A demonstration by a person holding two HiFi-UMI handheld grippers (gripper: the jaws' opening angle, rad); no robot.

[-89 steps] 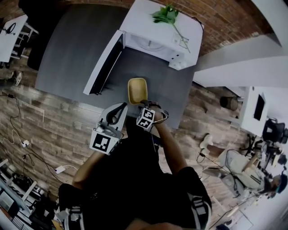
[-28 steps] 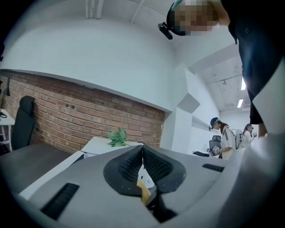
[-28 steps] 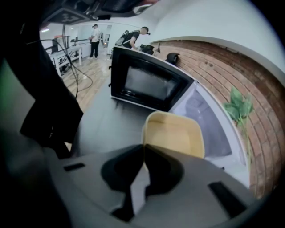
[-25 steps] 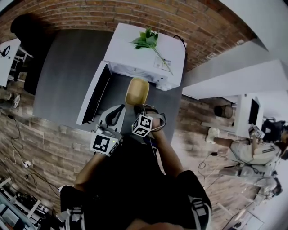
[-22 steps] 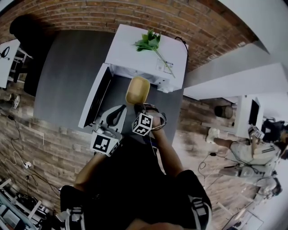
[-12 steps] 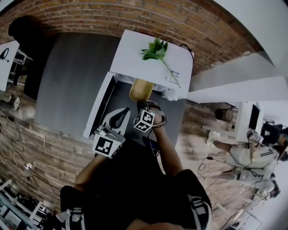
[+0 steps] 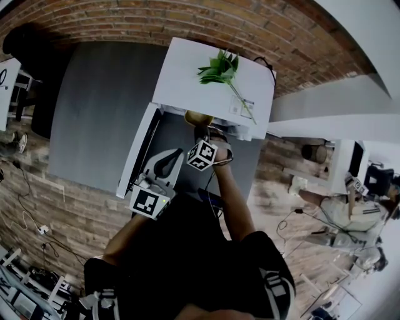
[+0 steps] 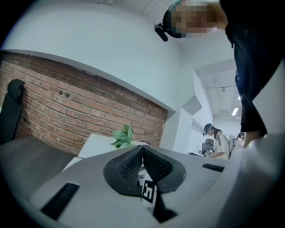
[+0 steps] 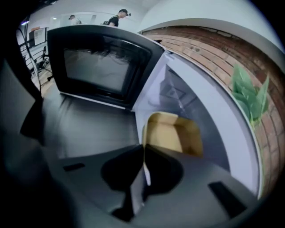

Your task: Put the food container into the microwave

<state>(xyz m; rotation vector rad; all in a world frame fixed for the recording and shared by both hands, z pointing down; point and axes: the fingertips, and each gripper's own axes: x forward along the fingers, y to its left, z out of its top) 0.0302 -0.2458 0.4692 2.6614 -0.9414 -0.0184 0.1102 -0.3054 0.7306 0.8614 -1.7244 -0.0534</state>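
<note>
A tan food container [image 9: 173, 132] hangs by its near rim from my right gripper [image 9: 144, 156], whose jaws are shut on that rim. The container sits partly inside the open cavity of the white microwave [image 9: 196, 107]. From the head view only its near end [image 7: 197, 118] shows under the microwave's top [image 7: 187, 75], with the right gripper [image 7: 209, 134] just in front of the opening. The microwave door [image 7: 136, 150] stands swung open to the left. My left gripper [image 7: 167, 164] is held back near my body, jaws shut on nothing [image 8: 142, 156].
A green leafy sprig [image 7: 220, 67] lies on top of the microwave. The microwave stands on a dark grey table [image 7: 94, 100] against a brick wall [image 7: 125, 19]. A person [image 7: 350, 219] sits at desks to the right.
My right gripper has carried the container forward from above the table into the microwave's opening. The left gripper stayed shut near my body.
</note>
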